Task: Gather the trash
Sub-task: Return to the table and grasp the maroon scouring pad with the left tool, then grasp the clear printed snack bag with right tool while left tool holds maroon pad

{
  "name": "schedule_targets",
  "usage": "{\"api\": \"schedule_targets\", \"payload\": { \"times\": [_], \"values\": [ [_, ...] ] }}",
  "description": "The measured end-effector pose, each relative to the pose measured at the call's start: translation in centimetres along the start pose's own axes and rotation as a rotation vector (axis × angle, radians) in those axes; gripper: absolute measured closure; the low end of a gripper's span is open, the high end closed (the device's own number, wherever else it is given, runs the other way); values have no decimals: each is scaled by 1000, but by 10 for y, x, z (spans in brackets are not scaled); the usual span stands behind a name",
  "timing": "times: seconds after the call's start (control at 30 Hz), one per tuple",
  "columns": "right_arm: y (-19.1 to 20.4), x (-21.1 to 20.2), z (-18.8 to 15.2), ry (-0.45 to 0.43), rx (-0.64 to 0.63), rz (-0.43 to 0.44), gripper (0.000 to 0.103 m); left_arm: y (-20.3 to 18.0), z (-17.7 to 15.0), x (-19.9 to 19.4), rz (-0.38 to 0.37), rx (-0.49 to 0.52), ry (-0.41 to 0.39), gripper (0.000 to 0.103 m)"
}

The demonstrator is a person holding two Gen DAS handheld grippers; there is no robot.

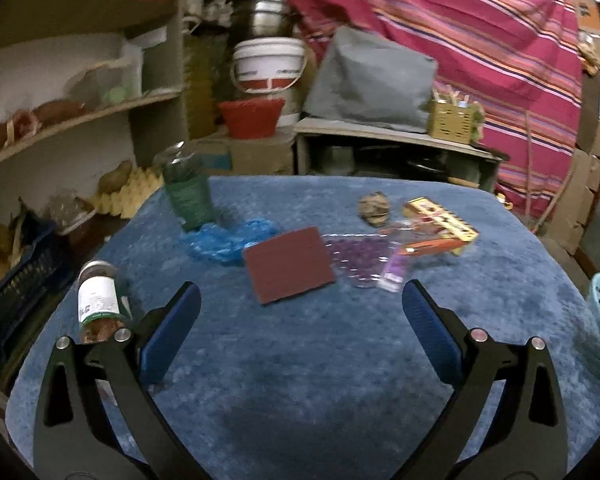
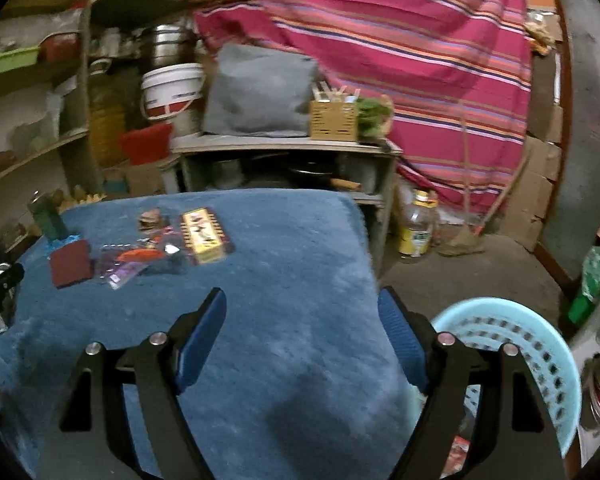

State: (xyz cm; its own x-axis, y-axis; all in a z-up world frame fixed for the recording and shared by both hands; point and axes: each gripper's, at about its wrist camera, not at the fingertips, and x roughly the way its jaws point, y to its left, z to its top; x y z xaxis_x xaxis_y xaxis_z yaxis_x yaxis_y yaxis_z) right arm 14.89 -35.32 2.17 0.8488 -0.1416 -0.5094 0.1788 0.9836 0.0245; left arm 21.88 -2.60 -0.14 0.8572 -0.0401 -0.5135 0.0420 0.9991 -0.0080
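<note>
Trash lies on a blue fuzzy cloth (image 1: 300, 360): a dark red square pad (image 1: 289, 264), a crumpled blue plastic bag (image 1: 228, 240), a clear purple wrapper (image 1: 360, 260), an orange wrapper (image 1: 432, 246), a yellow carton (image 1: 440, 220) and a brown crumpled ball (image 1: 374, 209). My left gripper (image 1: 300, 300) is open and empty, just short of the red pad. My right gripper (image 2: 302, 312) is open and empty over the cloth's right part, beside a light blue basket (image 2: 540, 340). The pile shows at the left in the right wrist view (image 2: 148, 256).
A green-labelled jar (image 1: 188, 192) stands behind the blue bag. A white-labelled jar (image 1: 98, 304) stands at the cloth's left edge. Shelves (image 1: 60, 120), a white bucket (image 1: 268, 64) and a low table (image 2: 284, 148) stand behind. A bottle (image 2: 416, 224) stands on the floor.
</note>
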Motion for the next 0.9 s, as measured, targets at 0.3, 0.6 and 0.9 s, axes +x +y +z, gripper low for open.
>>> {"api": "schedule_targets", "payload": {
  "times": [0.3, 0.6, 0.9],
  "values": [
    [40, 48, 16, 47, -56, 52, 26, 10, 11, 57, 17, -45, 89, 6],
    [57, 91, 29, 81, -62, 89, 15, 0, 21, 127, 84, -33, 216, 6],
    [73, 113, 36, 101, -71, 118, 15, -3, 24, 155, 93, -28, 300, 11]
  ]
}}
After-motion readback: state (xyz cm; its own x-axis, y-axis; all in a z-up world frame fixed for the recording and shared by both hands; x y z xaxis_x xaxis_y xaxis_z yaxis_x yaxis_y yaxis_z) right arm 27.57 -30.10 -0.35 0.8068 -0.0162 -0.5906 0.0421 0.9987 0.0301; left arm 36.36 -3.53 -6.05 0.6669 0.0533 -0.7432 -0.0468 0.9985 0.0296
